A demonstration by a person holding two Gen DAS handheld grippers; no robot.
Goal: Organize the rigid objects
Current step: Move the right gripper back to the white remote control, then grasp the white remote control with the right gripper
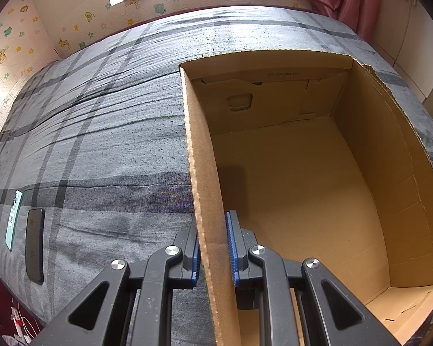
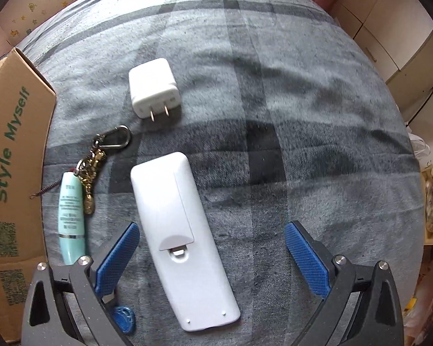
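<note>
Left wrist view: left gripper (image 1: 213, 248) angled steeply down, jaws clamped on box (image 1: 205, 201) side wall, one pad inside, one outside. Right wrist view: right gripper (image 2: 213, 248) pointing nearly straight down w/ jaws wide apart, holding nothing, over white remote (image 2: 179, 236) lying back-up on bed (image 2: 303, 115). Charger (image 2: 153, 89) beyond remote; keychain (image 2: 92, 170) & tube (image 2: 70, 216) to its left, near box.

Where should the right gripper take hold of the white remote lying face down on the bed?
Across the narrow width of the remote, about mid-length, coming straight down. It lies flat with long parallel sides, and the open right gripper already straddles it; the tube stays outside the fingers.
</note>
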